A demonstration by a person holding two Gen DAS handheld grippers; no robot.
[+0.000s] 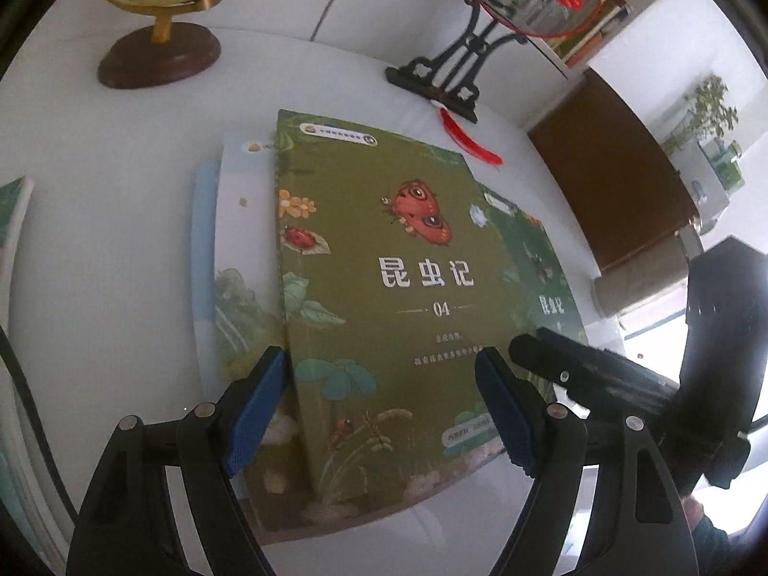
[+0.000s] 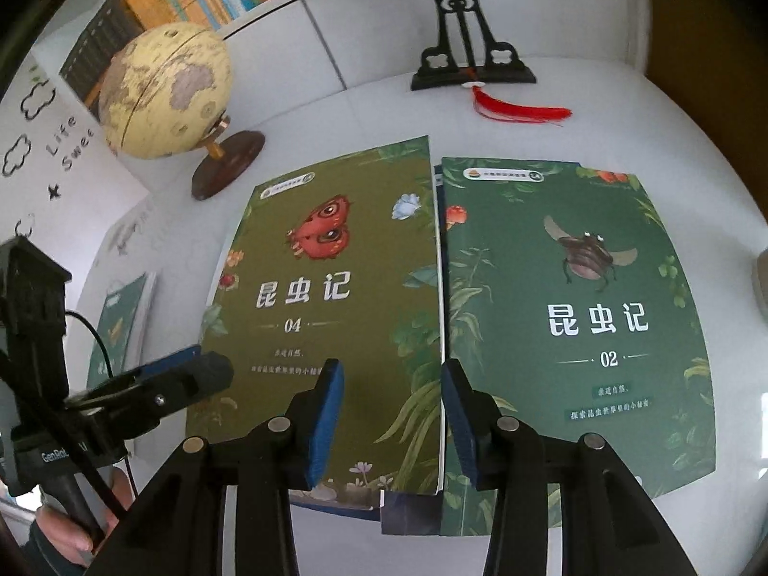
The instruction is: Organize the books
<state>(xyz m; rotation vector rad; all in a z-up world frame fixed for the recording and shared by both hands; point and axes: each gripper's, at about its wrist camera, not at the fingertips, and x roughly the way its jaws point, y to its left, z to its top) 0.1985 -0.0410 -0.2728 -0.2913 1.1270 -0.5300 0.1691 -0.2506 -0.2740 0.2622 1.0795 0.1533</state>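
Volume 04 (image 2: pixel 331 297) overlapping volume 02 (image 2: pixel 576 317) on surface (image 2: pixel 624 110), awaiting squaring. Left hand-held gripper (image 1: pixel 384 408) and right hand-held gripper (image 2: pixel 392 413) both open, holding nothing.

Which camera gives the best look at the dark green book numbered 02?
The right wrist view: book 02 shows its full cover, beetle and number. In the left wrist view only a strip of it peeks out beside book 04.

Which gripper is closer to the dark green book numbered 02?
Right. The right gripper hangs over the seam between book 04 and book 02, jaws open. The left gripper sits farther off, over book 04's near left part, jaws open.
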